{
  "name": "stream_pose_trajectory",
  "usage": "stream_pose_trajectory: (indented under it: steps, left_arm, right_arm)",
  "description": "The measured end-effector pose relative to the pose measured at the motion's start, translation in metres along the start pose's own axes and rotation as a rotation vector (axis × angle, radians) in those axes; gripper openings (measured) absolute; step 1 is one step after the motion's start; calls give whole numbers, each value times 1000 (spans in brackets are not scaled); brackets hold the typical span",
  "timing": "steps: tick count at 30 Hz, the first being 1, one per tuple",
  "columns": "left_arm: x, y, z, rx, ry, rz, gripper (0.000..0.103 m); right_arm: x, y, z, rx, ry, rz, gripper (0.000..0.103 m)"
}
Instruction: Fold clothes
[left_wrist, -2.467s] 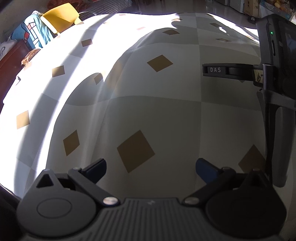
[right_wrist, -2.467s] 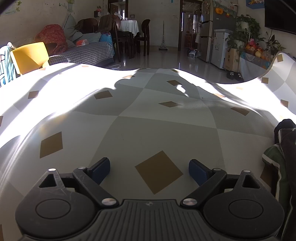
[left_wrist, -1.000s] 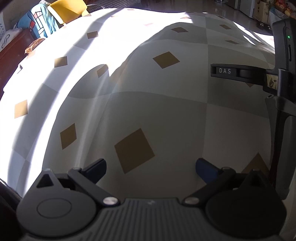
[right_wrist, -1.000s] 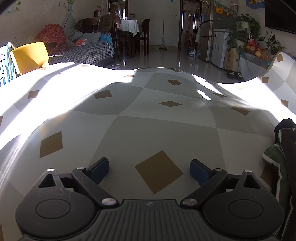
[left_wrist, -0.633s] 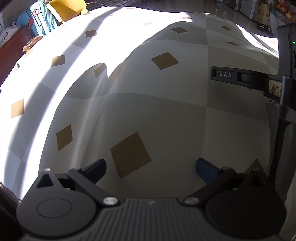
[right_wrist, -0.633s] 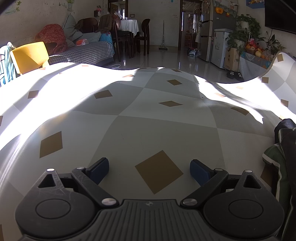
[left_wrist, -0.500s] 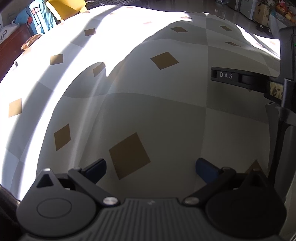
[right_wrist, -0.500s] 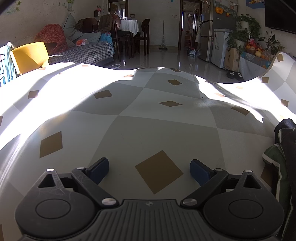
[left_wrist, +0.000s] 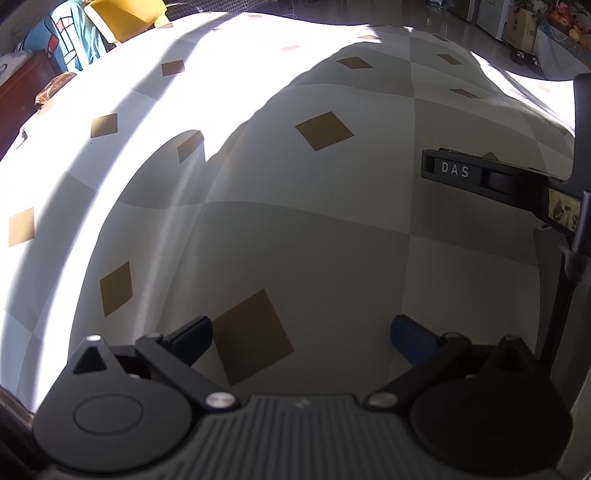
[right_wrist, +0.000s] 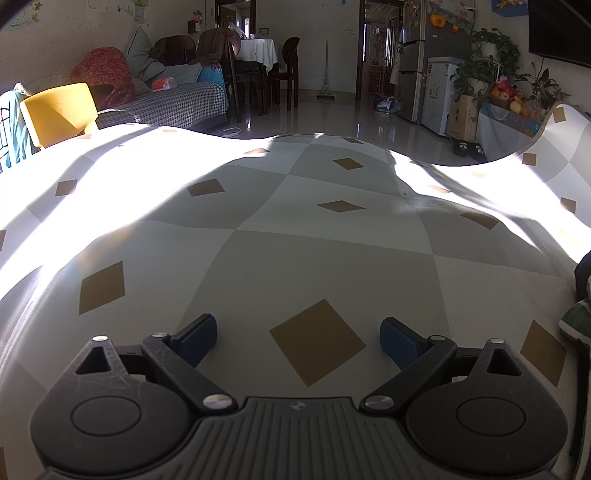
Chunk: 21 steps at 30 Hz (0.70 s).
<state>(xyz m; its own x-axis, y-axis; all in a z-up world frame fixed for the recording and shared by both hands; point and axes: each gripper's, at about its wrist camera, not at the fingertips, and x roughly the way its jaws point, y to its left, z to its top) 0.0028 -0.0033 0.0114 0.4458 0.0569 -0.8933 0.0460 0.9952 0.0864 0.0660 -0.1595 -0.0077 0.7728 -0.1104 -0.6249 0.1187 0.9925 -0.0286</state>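
Clothes (right_wrist: 578, 314) show only as a dark bundle with green-and-white striping at the 3 o'clock edge of the right wrist view, lying on the counter (right_wrist: 332, 258) and mostly cut off by the frame; garment type cannot be told. Counter carries a covering of pale checks with tan diamonds, part in hard sunlight, part in shadow, and its central area lies bare in both views. Right gripper (right_wrist: 297, 334) hovers low over that surface, jaws set wide, nothing between them, with the bundle well off to its 3 o'clock. Left gripper (left_wrist: 301, 334) is likewise spread wide and empty, angled down at the counter; the other handheld unit's black body stands at its 3 o'clock, and no garment appears in that view. Judgement: folding has not begun; the step in hand is fetching the garment. Recommended practice: swing the right gripper toward 3 o'clock, take one single layer at a hem or shoulder rather than a bunched mass, draw it to the bare middle, then have the left gripper take an opposite edge to spread it flat before any fold.
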Motion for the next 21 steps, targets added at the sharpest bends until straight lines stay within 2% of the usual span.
stream_pose_trajectory:
  steps: [7, 21]
  left_arm:
    - [-1, -2, 2, 1, 4, -11, 103]
    - [-26, 13, -3, -30, -48, -56, 103]
  right_arm:
    - [0, 0, 0, 0, 0, 0, 96]
    - [1, 0, -1, 1, 1, 0, 96]
